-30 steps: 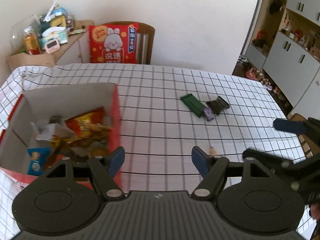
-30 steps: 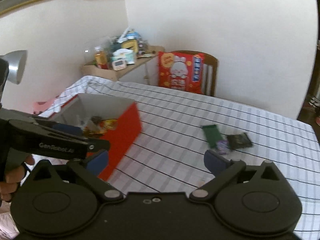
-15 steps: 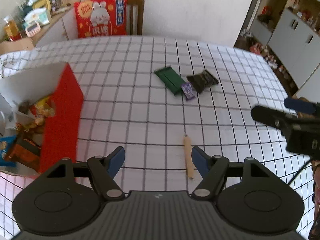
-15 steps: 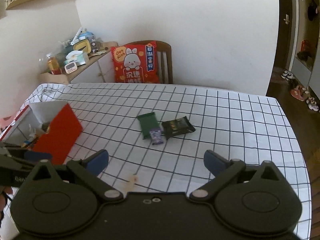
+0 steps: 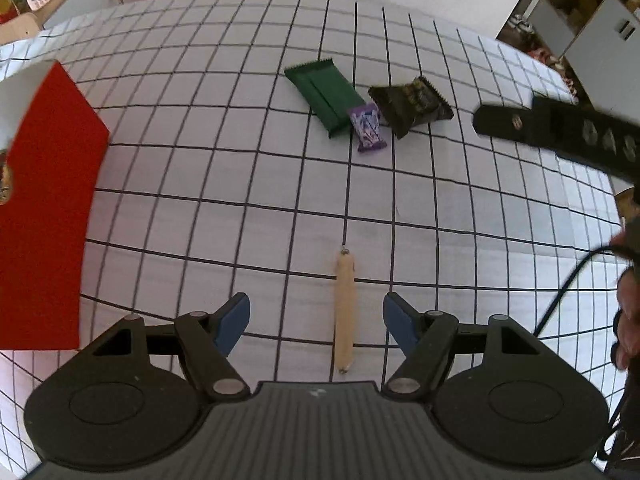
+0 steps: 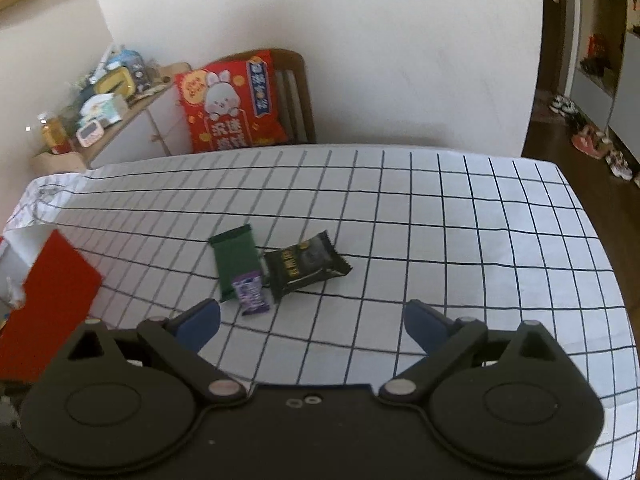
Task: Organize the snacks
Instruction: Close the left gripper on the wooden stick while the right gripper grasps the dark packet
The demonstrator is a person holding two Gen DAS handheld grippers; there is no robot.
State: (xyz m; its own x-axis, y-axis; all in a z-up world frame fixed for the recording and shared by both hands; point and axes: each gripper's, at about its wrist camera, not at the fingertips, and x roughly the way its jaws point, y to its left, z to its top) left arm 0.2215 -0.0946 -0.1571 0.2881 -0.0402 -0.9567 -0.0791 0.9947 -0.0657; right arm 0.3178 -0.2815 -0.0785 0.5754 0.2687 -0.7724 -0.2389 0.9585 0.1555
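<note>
Left claw [image 5: 316, 318] was seen with jaws spread wide and nothing gripped, pointed steeply down at the checked surface [image 5: 224, 216]; a tan stick snack [image 5: 345, 308] lay lengthwise between the blue fingertips [image 5: 234, 322], not touched by either. Right claw [image 6: 312, 322] was likewise spread and empty, aimed at a cluster farther out: green wafer pack [image 6: 235, 260], small purple candy [image 6: 251, 294] just beside it, black pouch [image 6: 305, 270] touching the pair. Red box [image 5: 44, 208] with snacks already inside was placed at the left edge, well apart from the loose items. Step was judged as reach-to-pick, four items left on the cloth. Next move was judged to need a lower descent over the stick, jaws closed across its narrow width, then carried to the box; thin round shape could be rolled away if pinched off-centre
</note>
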